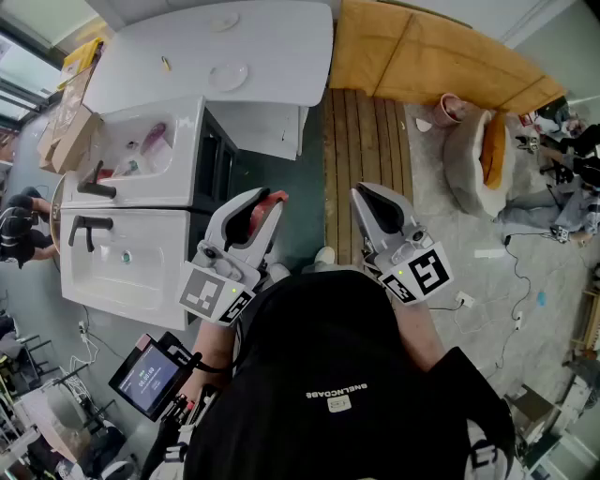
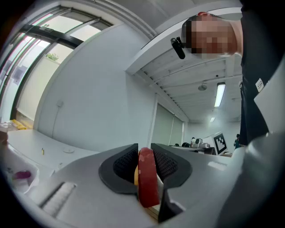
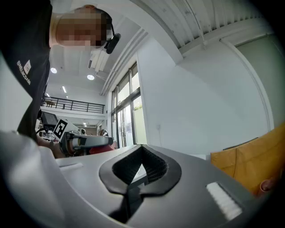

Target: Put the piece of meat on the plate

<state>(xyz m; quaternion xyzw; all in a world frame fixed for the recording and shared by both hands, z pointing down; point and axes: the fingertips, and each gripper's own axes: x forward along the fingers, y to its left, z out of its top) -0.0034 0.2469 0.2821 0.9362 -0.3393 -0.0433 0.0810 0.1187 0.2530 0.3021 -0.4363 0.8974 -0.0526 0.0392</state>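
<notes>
A red piece of meat (image 1: 273, 200) is pinched between the jaws of my left gripper (image 1: 262, 201), held level above the dark floor beside the sink unit. In the left gripper view the meat (image 2: 147, 179) stands on edge between the black pads (image 2: 168, 165). A white plate (image 1: 228, 75) lies on the white counter (image 1: 272, 56) further ahead, and it shows small in the left gripper view (image 2: 69, 150). My right gripper (image 1: 366, 194) hangs level to the right, jaws together with nothing in them. In the right gripper view its pads (image 3: 153, 167) frame only bare wall.
A white double sink (image 1: 185, 202) with black taps (image 1: 92, 228) stands at the left, with small items in the far basin. A second plate (image 1: 223, 21) lies at the counter's back. Wooden slats (image 1: 361, 141) and an orange cushion (image 1: 422, 56) lie ahead to the right.
</notes>
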